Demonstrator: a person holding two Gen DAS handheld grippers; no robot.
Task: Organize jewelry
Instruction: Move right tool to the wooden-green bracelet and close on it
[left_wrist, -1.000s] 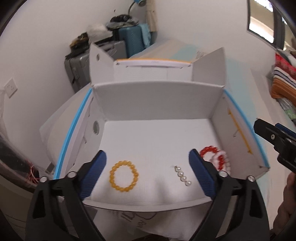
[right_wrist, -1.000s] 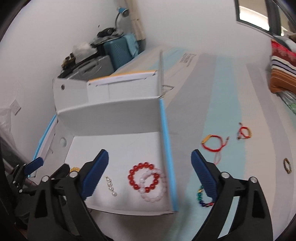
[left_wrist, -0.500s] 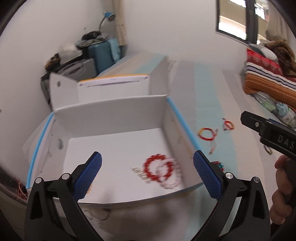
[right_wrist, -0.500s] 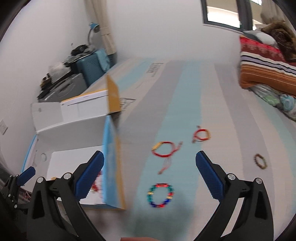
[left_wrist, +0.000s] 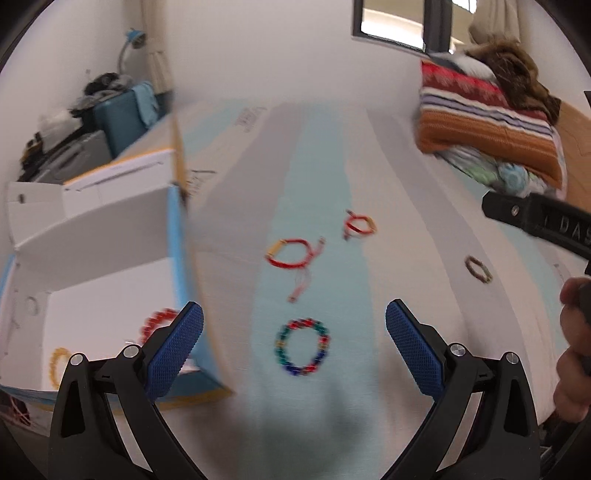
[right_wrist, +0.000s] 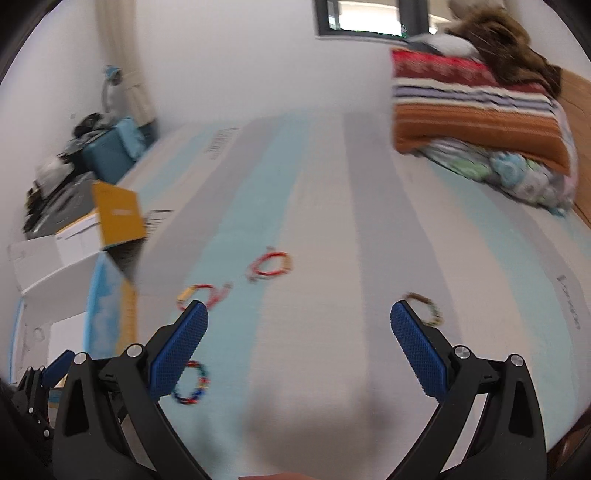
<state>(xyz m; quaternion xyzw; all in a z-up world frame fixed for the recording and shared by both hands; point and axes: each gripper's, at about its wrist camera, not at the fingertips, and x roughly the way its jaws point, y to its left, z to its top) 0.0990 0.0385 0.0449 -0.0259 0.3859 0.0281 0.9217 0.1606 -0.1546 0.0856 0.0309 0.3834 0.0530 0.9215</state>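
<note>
My left gripper (left_wrist: 293, 343) is open and empty above a multicoloured bead bracelet (left_wrist: 302, 346) that lies on the striped bed. A red cord bracelet (left_wrist: 291, 254), a red-and-gold one (left_wrist: 359, 224) and a dark bead bracelet (left_wrist: 478, 269) lie further out. The white box (left_wrist: 92, 236) at the left holds a red bead bracelet (left_wrist: 157, 319) and a yellow one (left_wrist: 59, 360). My right gripper (right_wrist: 297, 341) is open and empty over bare bed; the dark bracelet (right_wrist: 424, 308) lies by its right finger and the multicoloured one (right_wrist: 192, 384) behind its left finger.
Folded striped blankets (left_wrist: 487, 122) are piled at the far right of the bed. Suitcases and clutter (left_wrist: 107, 110) stand beyond the box by the wall. The other handle and a hand (left_wrist: 576, 332) show at the right edge of the left wrist view.
Both grippers have swung right, away from the box and over the bed. The left went from above the box interior to above the multicoloured bracelet. Both stayed open.
</note>
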